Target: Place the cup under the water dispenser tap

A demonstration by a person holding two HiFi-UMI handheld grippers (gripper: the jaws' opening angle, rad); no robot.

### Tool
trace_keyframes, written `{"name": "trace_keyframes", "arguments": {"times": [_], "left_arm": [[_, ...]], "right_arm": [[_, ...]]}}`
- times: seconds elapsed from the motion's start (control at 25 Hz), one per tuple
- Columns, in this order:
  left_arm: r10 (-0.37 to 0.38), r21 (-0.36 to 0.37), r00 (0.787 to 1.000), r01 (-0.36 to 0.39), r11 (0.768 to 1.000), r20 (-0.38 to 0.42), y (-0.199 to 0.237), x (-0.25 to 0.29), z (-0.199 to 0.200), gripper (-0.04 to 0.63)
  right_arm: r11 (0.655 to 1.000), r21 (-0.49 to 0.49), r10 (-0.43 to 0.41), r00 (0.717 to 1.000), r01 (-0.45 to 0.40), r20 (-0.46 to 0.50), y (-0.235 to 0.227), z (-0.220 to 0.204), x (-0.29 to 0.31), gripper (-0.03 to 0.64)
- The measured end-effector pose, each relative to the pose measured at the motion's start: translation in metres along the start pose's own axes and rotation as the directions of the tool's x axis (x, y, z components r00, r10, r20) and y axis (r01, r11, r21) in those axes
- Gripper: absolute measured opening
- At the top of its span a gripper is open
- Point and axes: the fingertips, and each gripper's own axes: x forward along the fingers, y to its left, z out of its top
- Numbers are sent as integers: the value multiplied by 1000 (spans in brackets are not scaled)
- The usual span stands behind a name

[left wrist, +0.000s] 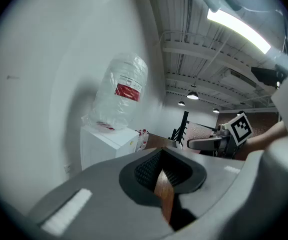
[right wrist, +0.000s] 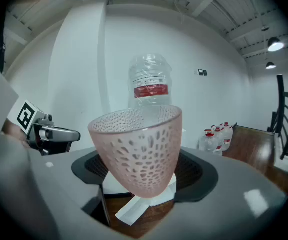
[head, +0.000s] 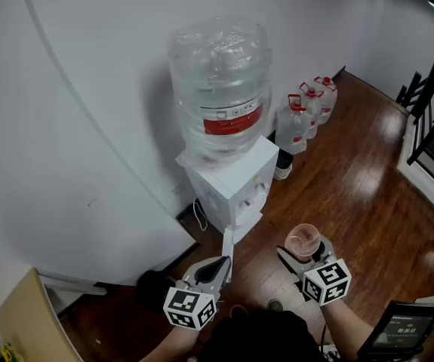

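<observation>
A pink, perforated-looking cup (head: 303, 241) stands upright between the jaws of my right gripper (head: 305, 253), which is shut on its lower half. In the right gripper view the cup (right wrist: 136, 144) fills the middle and hides most of the dispenser behind it. The white water dispenser (head: 235, 183) carries a big clear bottle (head: 218, 81) with a red label. Its taps (head: 256, 194) face me, some way ahead of the cup. My left gripper (head: 215, 267) hangs to the left of the cup, jaws together and holding nothing. In its own view the dispenser (left wrist: 106, 144) stands left of centre.
Several spare water jugs (head: 307, 111) stand against the wall right of the dispenser. Dark chair frames (head: 428, 104) line the right side. A cardboard box (head: 24, 323) sits at lower left, a small screen (head: 405, 330) at lower right, and the floor (head: 352, 187) is wood.
</observation>
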Motion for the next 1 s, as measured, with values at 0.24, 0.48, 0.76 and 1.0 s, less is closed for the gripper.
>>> {"name": "trace_keyframes", "arguments": {"times": [0.24, 0.48, 0.76, 1.0], "left_arm": [[-36, 30, 999, 36, 999, -16, 14, 33, -25, 163], [-20, 29, 994, 23, 999, -110, 32, 83, -69, 144], [-1, 41, 982, 9, 999, -191, 56, 150, -114, 130], [-4, -24, 976, -1, 1000, -216, 68, 192, -134, 130]], "right_arm": [[1000, -24, -2, 1000, 2, 10, -14, -18, 38, 376], [1000, -1, 16, 1000, -17, -27, -40, -58, 93, 376], [998, 29, 48, 998, -47, -32, -79, -98, 158, 376], [998, 28, 61, 997, -60, -57, -116, -117, 195, 376]]}}
